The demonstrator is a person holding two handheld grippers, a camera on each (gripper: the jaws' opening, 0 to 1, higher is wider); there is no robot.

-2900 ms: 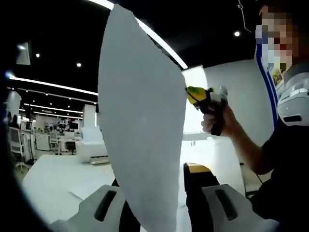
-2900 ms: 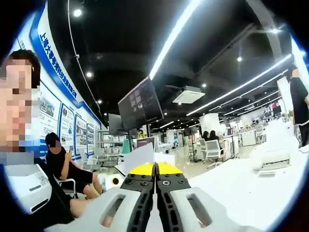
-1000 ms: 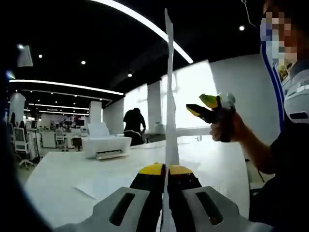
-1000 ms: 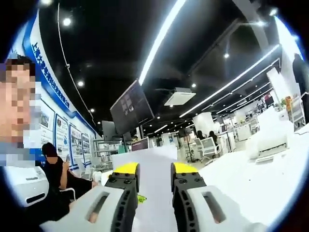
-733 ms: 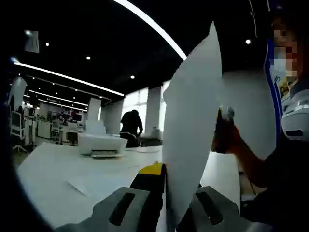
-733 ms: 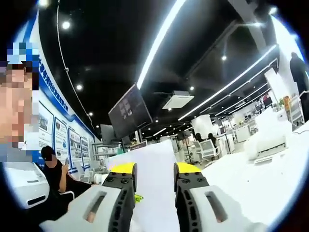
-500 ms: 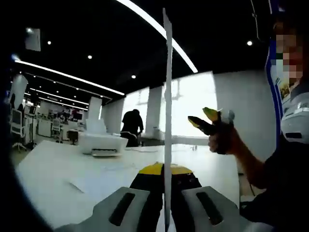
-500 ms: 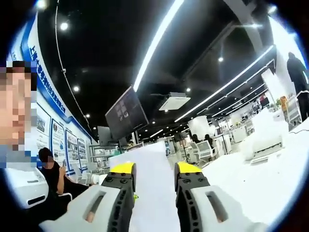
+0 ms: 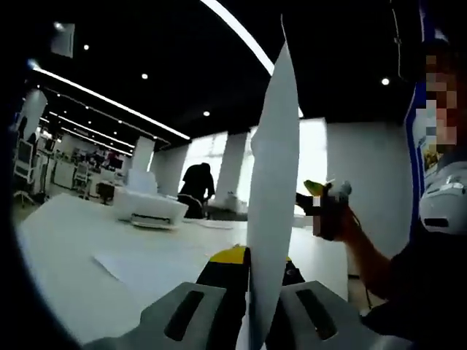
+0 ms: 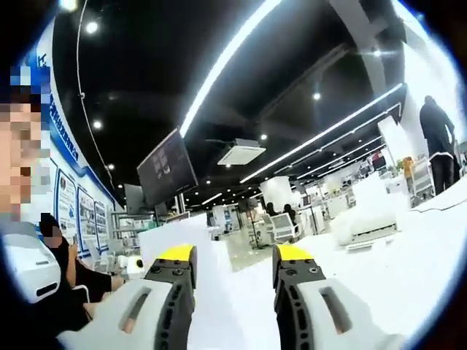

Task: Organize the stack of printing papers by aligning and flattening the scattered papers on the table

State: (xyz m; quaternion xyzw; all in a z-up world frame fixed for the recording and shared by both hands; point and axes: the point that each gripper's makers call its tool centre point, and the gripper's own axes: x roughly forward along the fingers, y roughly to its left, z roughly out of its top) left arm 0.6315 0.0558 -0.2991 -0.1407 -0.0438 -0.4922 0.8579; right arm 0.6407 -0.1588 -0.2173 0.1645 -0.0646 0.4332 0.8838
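Clamped on a white sheet of paper (image 9: pixel 271 197), the left gripper (image 9: pixel 248 266) has its yellow-tipped jaws pressed together around the sheet's lower edge, just as they were half a second ago. Then the paper stood edge-on as a thin line; now it has turned a little, so a narrow pale face shows, rising tall and tapering to a point near the ceiling lights. It looks smooth, uncreased and slightly bowed. The right gripper (image 10: pixel 233 266) has its jaws spread wide, a touch wider than before, with the white paper (image 10: pixel 191 255) seen between and behind them, not pinched. In the left gripper view that right gripper (image 9: pixel 315 198) sits in the person's hand (image 9: pixel 332 217) just beside the sheet. More paper (image 9: pixel 149 264) lies flat on the white table (image 9: pixel 66 240), near a white printer (image 9: pixel 149 208).
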